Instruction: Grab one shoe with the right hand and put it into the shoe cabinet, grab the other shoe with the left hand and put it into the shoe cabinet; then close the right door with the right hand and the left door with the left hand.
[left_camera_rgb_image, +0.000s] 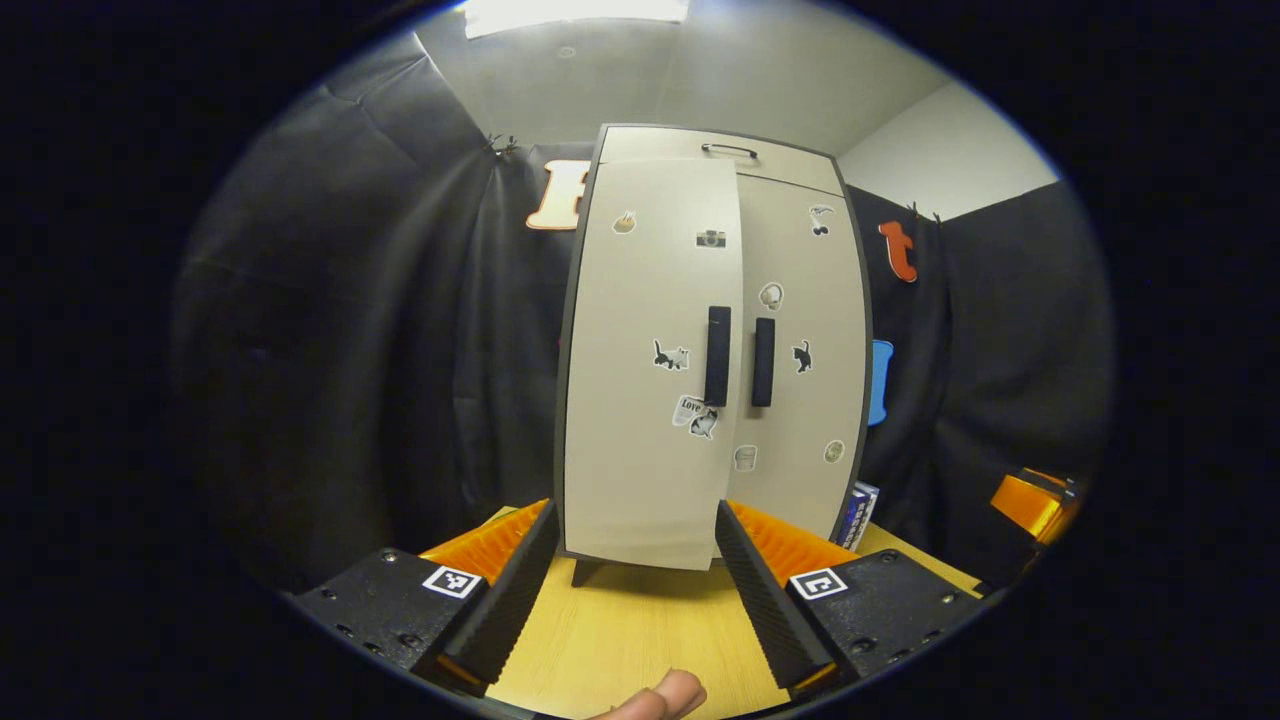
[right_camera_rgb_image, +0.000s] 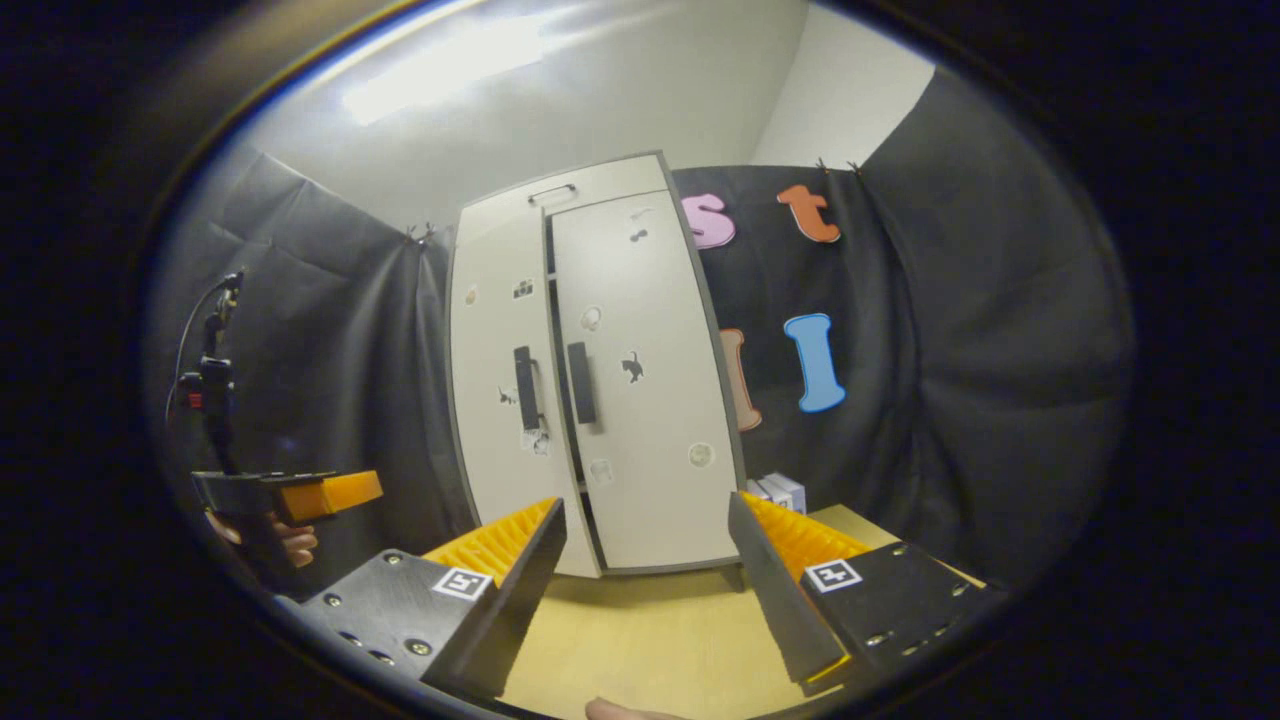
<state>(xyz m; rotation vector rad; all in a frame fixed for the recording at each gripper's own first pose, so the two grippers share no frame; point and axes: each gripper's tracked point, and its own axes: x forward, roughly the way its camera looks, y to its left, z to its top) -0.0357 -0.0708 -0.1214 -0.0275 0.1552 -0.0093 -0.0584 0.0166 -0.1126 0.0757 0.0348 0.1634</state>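
The beige shoe cabinet (left_camera_rgb_image: 800, 420) stands on the wooden table (left_camera_rgb_image: 640, 630), straight ahead of my left gripper (left_camera_rgb_image: 635, 510). Its left door (left_camera_rgb_image: 640, 400) stands slightly ajar, with its edge forward of the right door (left_camera_rgb_image: 810, 400), which lies flush. Two dark vertical handles (left_camera_rgb_image: 718, 355) sit side by side at the middle. My left gripper is open and holds nothing. In the right gripper view the cabinet (right_camera_rgb_image: 650, 400) shows a dark gap between its doors. My right gripper (right_camera_rgb_image: 647, 500) is open and holds nothing. The left gripper (right_camera_rgb_image: 290, 495) is farther left, held by a hand.
A small blue and white box (left_camera_rgb_image: 858, 512) stands by the cabinet's right foot, also seen as the box (right_camera_rgb_image: 780, 490). The right gripper (left_camera_rgb_image: 1035, 505) is at the far right of the left gripper view. A fingertip (left_camera_rgb_image: 660, 695) pokes in at the bottom. Black cloth walls surround the table.
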